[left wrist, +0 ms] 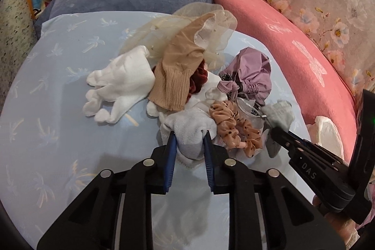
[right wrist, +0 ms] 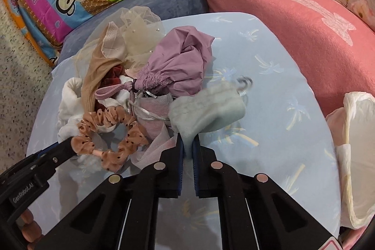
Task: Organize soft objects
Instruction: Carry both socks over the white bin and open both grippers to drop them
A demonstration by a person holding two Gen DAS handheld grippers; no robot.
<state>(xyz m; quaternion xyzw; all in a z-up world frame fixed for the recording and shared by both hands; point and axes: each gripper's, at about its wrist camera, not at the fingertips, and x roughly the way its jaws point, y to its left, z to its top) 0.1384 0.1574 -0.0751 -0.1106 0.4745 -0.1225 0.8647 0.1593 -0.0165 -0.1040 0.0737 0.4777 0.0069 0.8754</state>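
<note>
On the pale blue pillow (left wrist: 70,76), your left gripper (left wrist: 189,136) is clamping a white sock (left wrist: 187,130) while your right gripper (right wrist: 187,139) is pinching what looks like a grey sock (right wrist: 208,114).

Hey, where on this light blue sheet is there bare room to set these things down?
Bare sheet lies left of the white glove, and more between the pale green sock and the pink blanket. The middle is crowded: tan stocking, lilac pouch, dotted scrunchie, tulle.
</note>
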